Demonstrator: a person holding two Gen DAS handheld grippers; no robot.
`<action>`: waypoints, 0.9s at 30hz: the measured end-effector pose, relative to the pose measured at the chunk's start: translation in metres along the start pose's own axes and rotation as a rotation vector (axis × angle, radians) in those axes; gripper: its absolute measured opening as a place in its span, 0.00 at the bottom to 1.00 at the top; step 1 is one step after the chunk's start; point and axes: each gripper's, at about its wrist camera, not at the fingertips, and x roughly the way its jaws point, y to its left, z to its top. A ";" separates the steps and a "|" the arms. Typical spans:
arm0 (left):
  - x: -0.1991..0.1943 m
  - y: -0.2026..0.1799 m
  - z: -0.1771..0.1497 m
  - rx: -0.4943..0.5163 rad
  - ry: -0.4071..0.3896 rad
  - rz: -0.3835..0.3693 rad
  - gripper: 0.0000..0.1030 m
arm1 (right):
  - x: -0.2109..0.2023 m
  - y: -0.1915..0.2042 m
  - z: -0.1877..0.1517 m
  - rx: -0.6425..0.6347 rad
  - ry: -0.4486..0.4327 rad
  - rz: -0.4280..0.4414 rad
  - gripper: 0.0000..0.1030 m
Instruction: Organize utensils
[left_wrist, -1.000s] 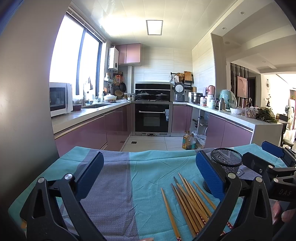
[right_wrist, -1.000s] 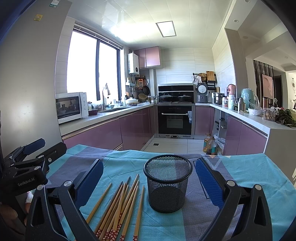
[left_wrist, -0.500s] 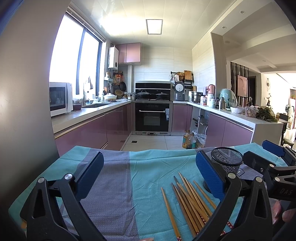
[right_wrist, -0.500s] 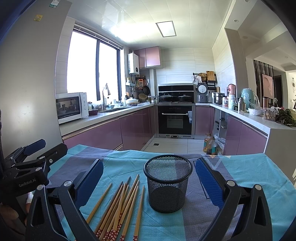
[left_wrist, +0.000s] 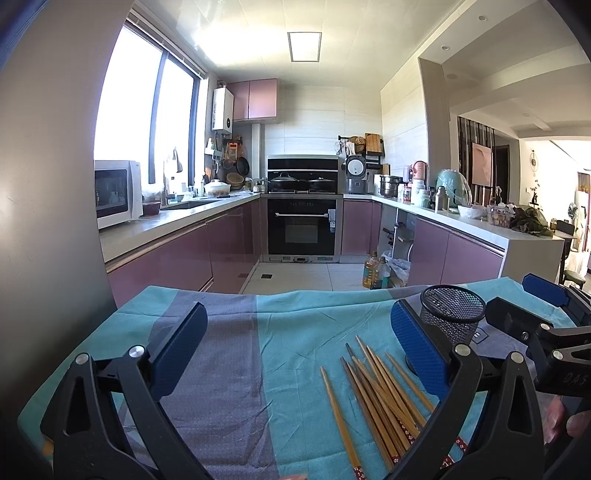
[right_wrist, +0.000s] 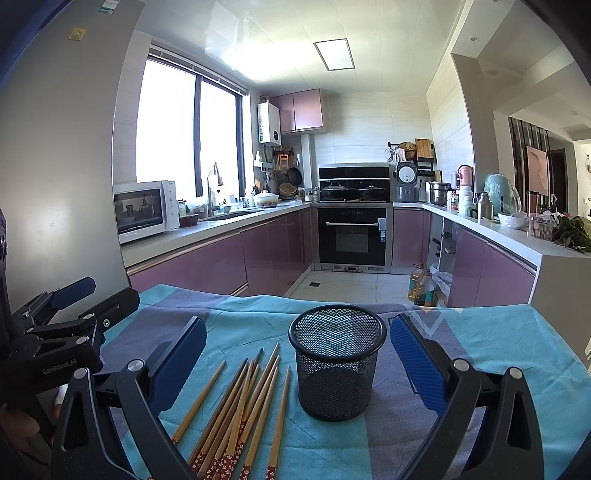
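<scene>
My left tongs and right tongs gape wide, empty. Slim wooden chopsticks with red patterned ends lie fanned on the cloth, just beside the round black mesh cup.

teal-grey cloth, mesh cup, loose chopsticks

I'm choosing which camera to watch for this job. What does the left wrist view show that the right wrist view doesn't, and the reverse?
Only the left wrist view shows the open right gripper from the side, beyond the basket. Only the right wrist view shows the basket's full height and empty inside, and the open left gripper. Both show the chopsticks flat on the cloth beside the mesh basket.
</scene>
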 end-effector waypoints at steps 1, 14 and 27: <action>0.003 0.002 -0.002 0.004 0.022 -0.008 0.96 | 0.001 -0.001 -0.001 0.000 0.016 0.010 0.94; 0.070 0.012 -0.041 0.094 0.406 -0.070 0.96 | 0.058 -0.003 -0.047 -0.010 0.428 0.115 0.74; 0.135 -0.013 -0.088 0.190 0.639 -0.120 0.73 | 0.097 0.003 -0.057 -0.025 0.575 0.123 0.43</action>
